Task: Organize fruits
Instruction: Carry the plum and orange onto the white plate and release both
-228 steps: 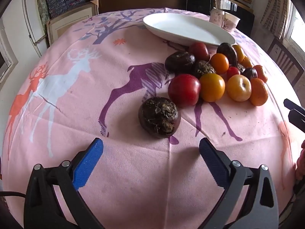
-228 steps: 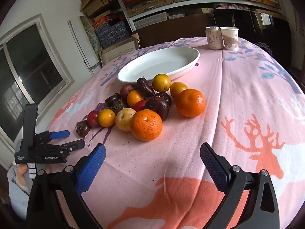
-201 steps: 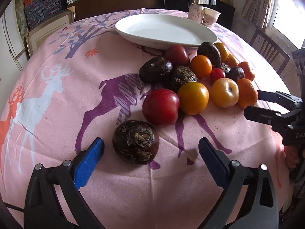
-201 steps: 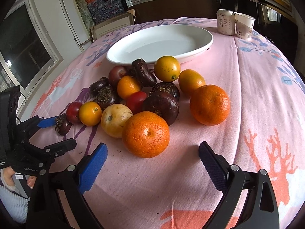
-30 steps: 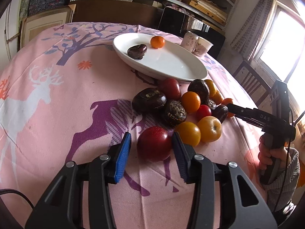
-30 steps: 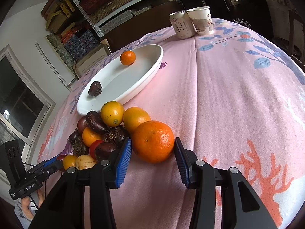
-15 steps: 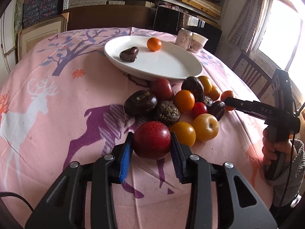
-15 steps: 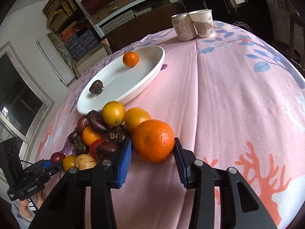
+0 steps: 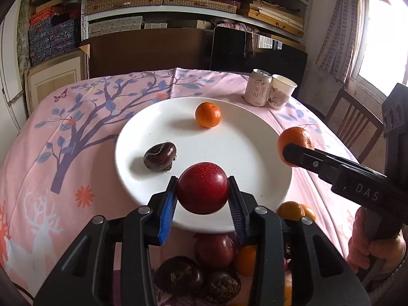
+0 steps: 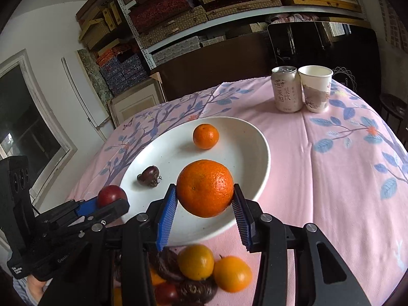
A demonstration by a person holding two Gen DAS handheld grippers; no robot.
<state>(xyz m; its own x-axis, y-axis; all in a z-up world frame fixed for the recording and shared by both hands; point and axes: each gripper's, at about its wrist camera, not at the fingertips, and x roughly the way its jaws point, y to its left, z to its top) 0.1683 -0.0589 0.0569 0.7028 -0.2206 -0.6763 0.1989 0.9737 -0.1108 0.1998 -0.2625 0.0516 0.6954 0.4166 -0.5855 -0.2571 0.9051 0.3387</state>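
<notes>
My left gripper [image 9: 202,182] holds a red plum [image 9: 202,191] between its blue pads, lifted over the near rim of the white plate [image 9: 255,153]. Its jaws are opening, though the pads still touch the fruit. My right gripper [image 10: 204,191] grips a large orange [image 10: 205,178] above the plate's [image 10: 242,148] near edge, and its jaws are also easing open. A small mandarin [image 9: 207,114] and a dark water chestnut [image 9: 160,155] lie on the plate. In the right wrist view the left gripper [image 10: 102,204] carries the plum [image 10: 111,195] at lower left.
The fruit pile [image 9: 214,252] lies on the pink tablecloth just below both grippers, also seen as the fruit pile [image 10: 196,262]. A can [image 10: 287,89] and a paper cup [image 10: 316,91] stand behind the plate. A wooden chair [image 9: 357,117] is at the right.
Both grippers have risen off the cloth with their fruit and moved forward from the pile to the plate's near rim. The plate looks much closer now.
</notes>
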